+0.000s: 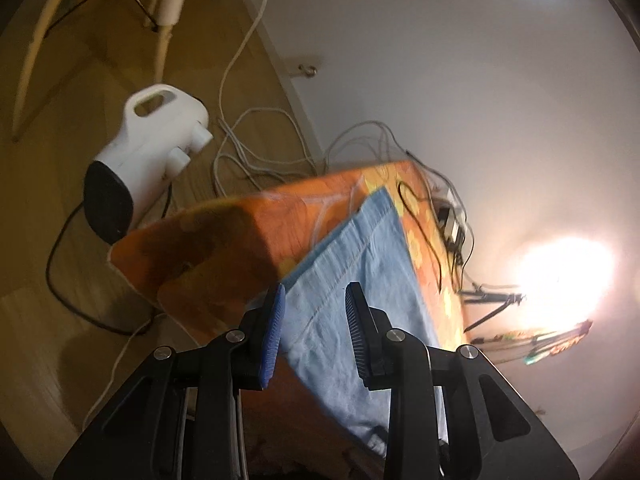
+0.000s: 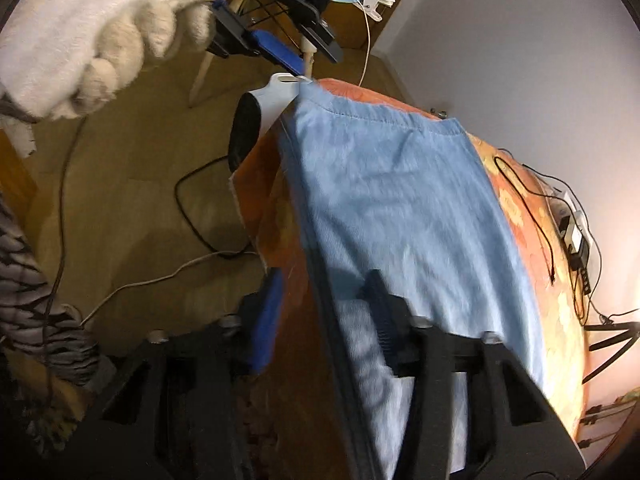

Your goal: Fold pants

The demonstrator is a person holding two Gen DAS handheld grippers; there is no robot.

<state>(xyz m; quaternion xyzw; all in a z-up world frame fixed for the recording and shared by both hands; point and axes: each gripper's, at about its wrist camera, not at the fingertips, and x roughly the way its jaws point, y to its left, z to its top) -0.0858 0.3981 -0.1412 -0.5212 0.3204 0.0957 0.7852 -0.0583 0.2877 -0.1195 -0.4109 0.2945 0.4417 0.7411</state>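
Lying along the near side of the table (image 1: pixel 224 240) on its orange cloth, with one long edge at the table's left edge and the hem toward the far end, the light blue pants (image 2: pixel 400 200) look soft, light and limp, so they should be taken at hem corners or along the seam edge. Both tools are released: the left gripper (image 1: pixel 314 332) hovers spread above the fabric, and the right gripper (image 2: pixel 324 320) straddles that left edge unclenched. Black cables (image 2: pixel 540 216) near the right edge and a white heater (image 1: pixel 148 152) on the floor could snag.
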